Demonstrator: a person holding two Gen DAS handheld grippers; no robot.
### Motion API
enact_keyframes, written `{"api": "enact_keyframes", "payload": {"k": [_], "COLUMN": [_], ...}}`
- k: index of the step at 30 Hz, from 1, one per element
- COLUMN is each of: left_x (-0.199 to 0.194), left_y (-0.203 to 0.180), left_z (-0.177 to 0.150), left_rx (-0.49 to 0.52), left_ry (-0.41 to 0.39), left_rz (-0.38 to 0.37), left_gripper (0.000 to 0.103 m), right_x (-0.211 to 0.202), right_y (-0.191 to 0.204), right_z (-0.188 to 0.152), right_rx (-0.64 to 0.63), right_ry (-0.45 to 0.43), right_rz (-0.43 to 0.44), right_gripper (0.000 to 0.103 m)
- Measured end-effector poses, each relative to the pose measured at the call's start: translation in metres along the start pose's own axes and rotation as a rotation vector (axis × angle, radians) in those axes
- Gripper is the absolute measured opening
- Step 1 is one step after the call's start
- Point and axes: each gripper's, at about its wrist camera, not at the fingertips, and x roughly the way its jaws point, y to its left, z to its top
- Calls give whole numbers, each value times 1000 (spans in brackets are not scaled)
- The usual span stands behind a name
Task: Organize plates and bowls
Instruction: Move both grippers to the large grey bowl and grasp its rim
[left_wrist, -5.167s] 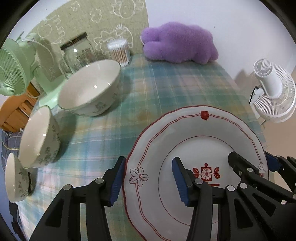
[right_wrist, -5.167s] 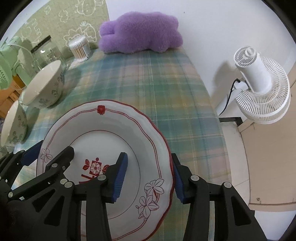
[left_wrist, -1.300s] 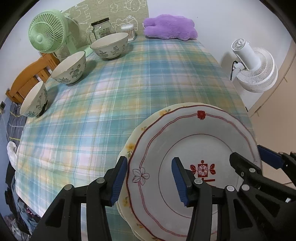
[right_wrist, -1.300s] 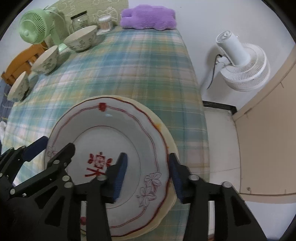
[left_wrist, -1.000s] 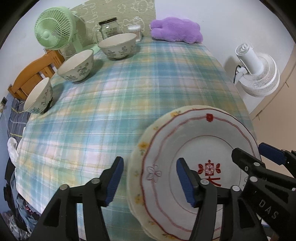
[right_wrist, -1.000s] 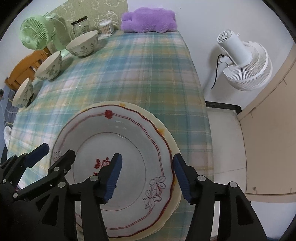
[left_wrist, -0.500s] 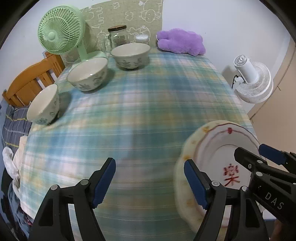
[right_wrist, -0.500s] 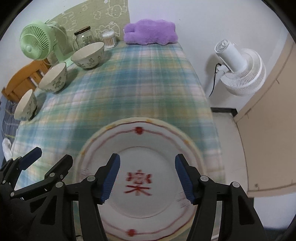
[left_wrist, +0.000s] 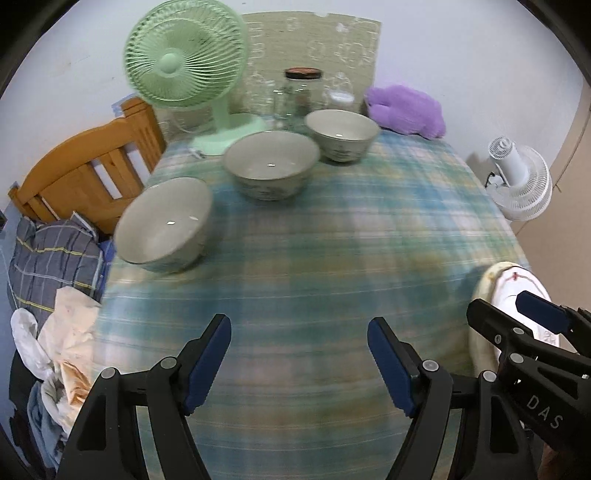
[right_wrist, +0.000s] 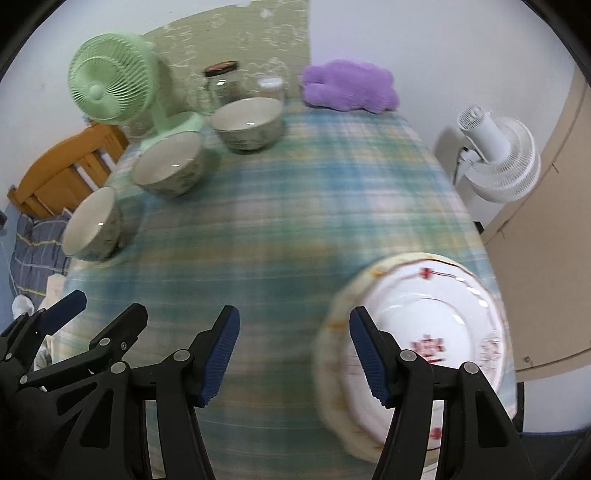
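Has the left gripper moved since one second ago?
Yes. The left gripper moved left, away from the red-patterned white plate, now at the view's right edge, toward the three bowls.

Plaid-clothed table (left_wrist: 332, 236) against a white wall (left_wrist: 461, 55), wooden chair (left_wrist: 85, 173) alongside, white floor fan (right_wrist: 498, 158) opposite.

Tablecloth (left_wrist: 332, 258): plaid smeared by motion blur. Plates (right_wrist: 424, 325): blurred; near rim hidden behind right tool (right_wrist: 294, 347) finger; in left view, mostly covered by that tool. Bowl (left_wrist: 273, 166) patterns: too blurred to read.
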Motion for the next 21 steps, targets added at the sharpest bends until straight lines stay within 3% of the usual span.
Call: {"api": "enact_keyframes", "payload": {"k": [8,15,21], "left_x": [1,9,27], "left_y": [59,114,142], "left_z": [7,24,46], "left_rx": [20,-46,-59], "left_ry": [-21,-31,-48], "left_rz": [12,17,42], "left_gripper": [84,96,96], "right_x": [4,15,31], "right_y": [60,100,132], "right_z": [4,26,52], "right_rx": [1,-16,-22], "right_ry": [-35,-44,-51], "right_rz": [24,15,27], "right_gripper": [67,90,92]}}
